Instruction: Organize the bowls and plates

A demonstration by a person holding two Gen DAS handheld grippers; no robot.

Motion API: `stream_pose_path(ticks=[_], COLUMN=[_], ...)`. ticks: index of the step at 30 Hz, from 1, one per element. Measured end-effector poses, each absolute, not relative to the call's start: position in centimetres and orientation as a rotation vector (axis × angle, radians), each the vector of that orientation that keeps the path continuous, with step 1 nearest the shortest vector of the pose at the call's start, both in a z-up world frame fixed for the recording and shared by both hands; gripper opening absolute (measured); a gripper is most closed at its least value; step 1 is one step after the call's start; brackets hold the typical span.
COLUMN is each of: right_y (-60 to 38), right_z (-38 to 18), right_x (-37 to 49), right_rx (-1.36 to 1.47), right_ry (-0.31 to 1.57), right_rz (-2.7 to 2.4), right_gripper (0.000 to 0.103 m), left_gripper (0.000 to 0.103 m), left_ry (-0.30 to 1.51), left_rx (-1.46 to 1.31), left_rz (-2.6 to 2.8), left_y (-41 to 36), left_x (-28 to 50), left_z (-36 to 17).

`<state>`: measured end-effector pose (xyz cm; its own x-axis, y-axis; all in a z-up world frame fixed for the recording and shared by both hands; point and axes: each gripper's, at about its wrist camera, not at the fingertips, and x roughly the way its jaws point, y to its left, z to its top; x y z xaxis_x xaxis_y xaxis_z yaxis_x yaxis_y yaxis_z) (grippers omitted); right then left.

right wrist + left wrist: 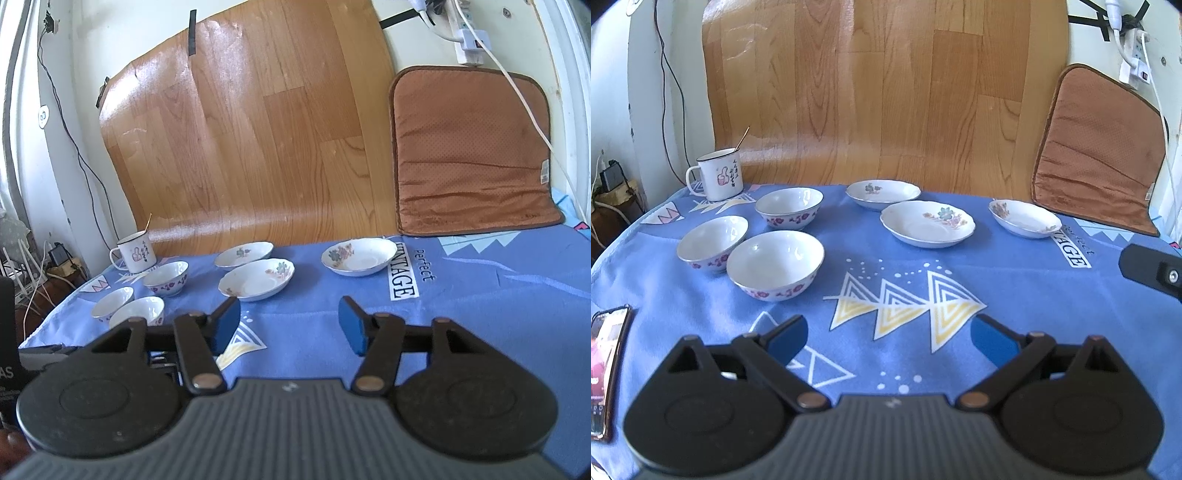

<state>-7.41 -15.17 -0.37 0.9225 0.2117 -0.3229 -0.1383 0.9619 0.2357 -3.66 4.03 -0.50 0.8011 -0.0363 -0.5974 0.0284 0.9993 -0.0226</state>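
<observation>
Three white bowls with purple flowers stand apart at the left on the blue tablecloth: a near one (775, 264), a left one (713, 243) and a far one (789, 206). Three flowered plates lie to the right: a far one (882, 194), a middle one (928, 223) and a right one (1025, 218). My left gripper (888, 341) is open and empty, low over the cloth in front of them. My right gripper (290, 325) is open and empty, short of the middle plate (256, 282). The right plate (358, 256) and the bowls (166, 278) also show there.
An enamel mug (720, 179) with a spoon stands at the back left. A phone (607, 369) lies at the cloth's left edge. A brown cushion (1097, 151) leans on the wall at the back right. A wood-pattern sheet (868, 92) covers the wall behind.
</observation>
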Motion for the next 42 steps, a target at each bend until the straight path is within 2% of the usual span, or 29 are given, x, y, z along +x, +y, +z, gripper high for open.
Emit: stream_pose_path(ticks=[42], right_y=[-15.28], right_z=[-0.43], right_x=[-7.32], right_rx=[0.216], right_ry=[0.357], right_rz=[0.175], right_gripper=[0.061], left_gripper=[0.099], left_ry=[0.625], left_rx=[-0.006], left_rz=[-0.057], left_y=[3.83], left_x=[-3.91], left_z=[-0.31])
